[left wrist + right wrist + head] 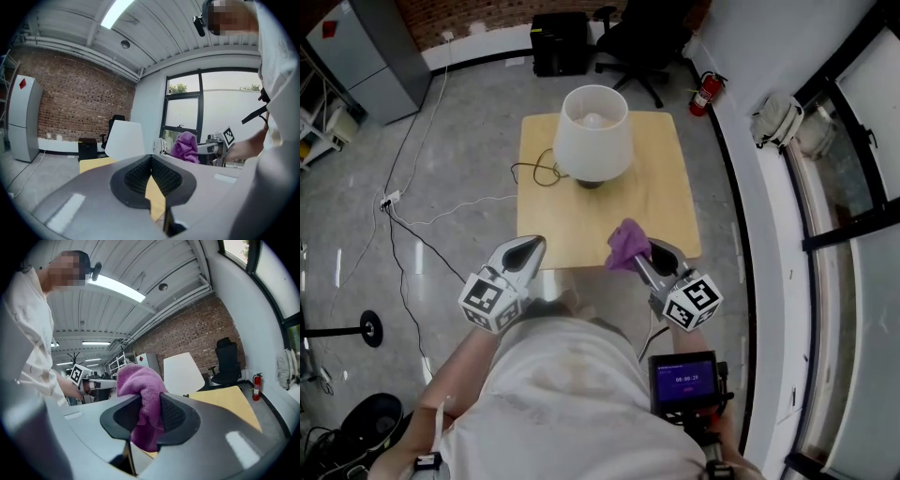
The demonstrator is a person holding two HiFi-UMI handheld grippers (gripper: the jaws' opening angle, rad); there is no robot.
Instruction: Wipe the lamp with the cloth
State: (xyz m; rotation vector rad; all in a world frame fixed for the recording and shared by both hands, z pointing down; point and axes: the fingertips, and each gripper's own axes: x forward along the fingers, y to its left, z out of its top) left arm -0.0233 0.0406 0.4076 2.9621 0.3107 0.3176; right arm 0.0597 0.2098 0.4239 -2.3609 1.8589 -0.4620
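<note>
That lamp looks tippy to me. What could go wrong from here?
The lamp stands free on the wooden table, with the left gripper away from it: a push might tip it. Its cord trails off the table edge and could snag. The purple cloth, pinched in the right gripper, may slip.

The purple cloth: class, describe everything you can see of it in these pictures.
The cloth is purple, soft and fuzzy like microfibre, crumpled into a bunch. The right gripper pinches it in its jaws; a lump sticks up above them and a tail hangs below. It is held over the near edge of the wooden table, apart from the lamp.
</note>
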